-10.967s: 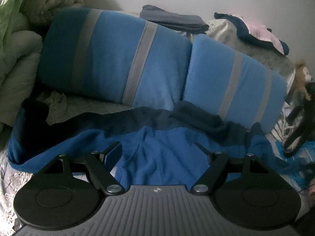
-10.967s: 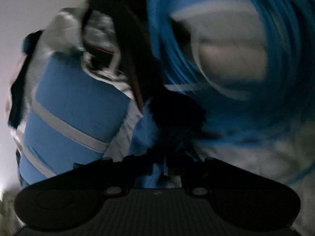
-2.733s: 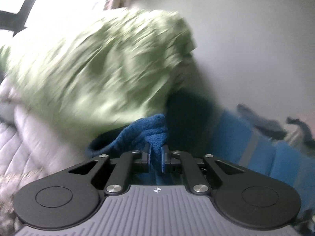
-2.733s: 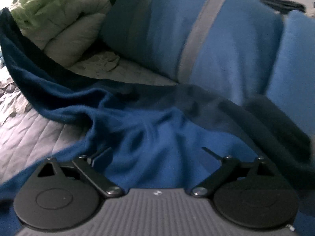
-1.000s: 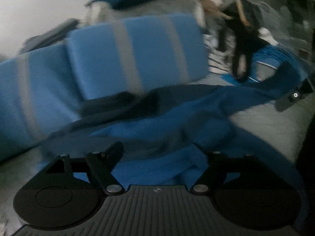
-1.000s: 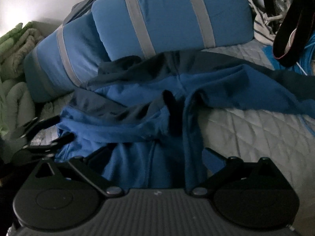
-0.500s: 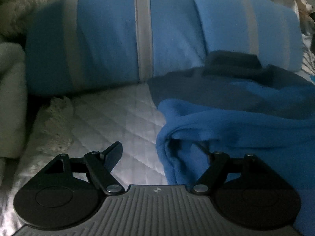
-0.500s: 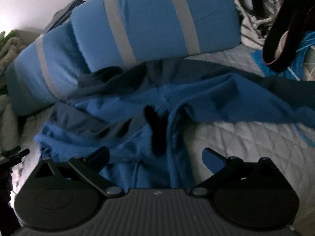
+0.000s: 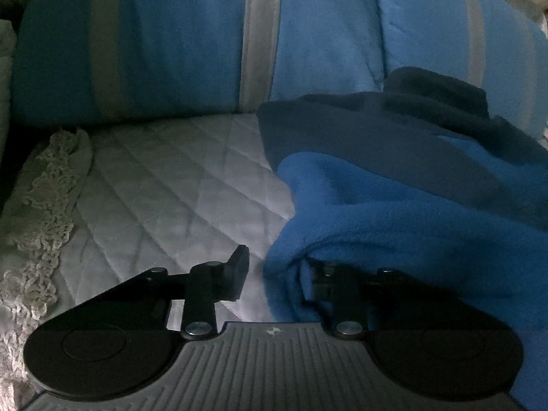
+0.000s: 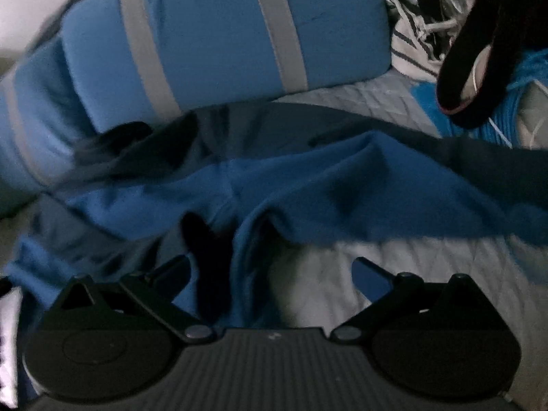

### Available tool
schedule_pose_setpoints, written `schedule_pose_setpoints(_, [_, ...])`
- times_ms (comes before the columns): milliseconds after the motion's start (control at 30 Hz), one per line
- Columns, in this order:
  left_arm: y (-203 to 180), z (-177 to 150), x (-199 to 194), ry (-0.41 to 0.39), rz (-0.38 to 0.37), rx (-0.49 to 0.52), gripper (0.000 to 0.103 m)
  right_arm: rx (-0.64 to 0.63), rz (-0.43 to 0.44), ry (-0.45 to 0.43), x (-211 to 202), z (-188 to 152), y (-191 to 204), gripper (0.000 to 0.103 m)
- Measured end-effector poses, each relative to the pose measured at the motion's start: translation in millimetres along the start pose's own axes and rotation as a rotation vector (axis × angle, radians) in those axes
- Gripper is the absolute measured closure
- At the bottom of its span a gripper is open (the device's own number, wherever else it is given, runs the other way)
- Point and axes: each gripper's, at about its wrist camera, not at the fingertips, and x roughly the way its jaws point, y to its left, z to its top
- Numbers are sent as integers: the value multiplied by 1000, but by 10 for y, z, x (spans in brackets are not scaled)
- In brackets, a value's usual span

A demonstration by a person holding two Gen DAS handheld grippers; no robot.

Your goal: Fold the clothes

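Two grippers: we see both low in frame.
Left gripper (image 9: 274, 274): jaws partly apart, fleece (image 9: 394, 212) edge between them.
Right gripper (image 10: 270, 267): jaws wide apart over the fleece.

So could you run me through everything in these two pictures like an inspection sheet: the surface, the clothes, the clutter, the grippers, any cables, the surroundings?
Surface: pale quilted bedspread.
Job's things: blue fleece garment, rumpled, not yet folded, with darker navy panels.
Clutter: lace-edged cloth; striped fabric; black strap.
Grippers: left hand-held gripper open, fleece edge draped over its right finger; right hand-held gripper open, over the garment's lower edge.
Cables: bright blue cord bundle, type unclear.
Surroundings: two blue pillows with grey stripes.
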Motion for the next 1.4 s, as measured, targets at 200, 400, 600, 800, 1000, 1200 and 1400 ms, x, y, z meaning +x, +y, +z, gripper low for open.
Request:
schedule_pose_setpoints(200, [30,19,20,6,-7,-6,87,180,155,124,505,167,-133,21])
schedule_pose_setpoints(400, [72,39,-32,-10,-3,-16,89,326,177,177,842,195,-234,88])
schedule_pose_setpoints(600, [137,102,-48,-36,8,-16,90,277,99,52,729,260,-213,90])
schedule_pose_setpoints(800, [79,77,-21,-24,25,23,90,164,69,22,680,280,-148,95])
schedule_pose_setpoints(1000, [105,43,-23,-16,25,26,81,98,31,16,525,270,-87,21])
schedule_pose_setpoints(1200, [35,21,-34,-25,61,89,74,94,156,84,285,163,90,21])
schedule_pose_setpoints(1400, [1,9,-19,-28,80,120,73,239,338,263,299,-83,116,23])
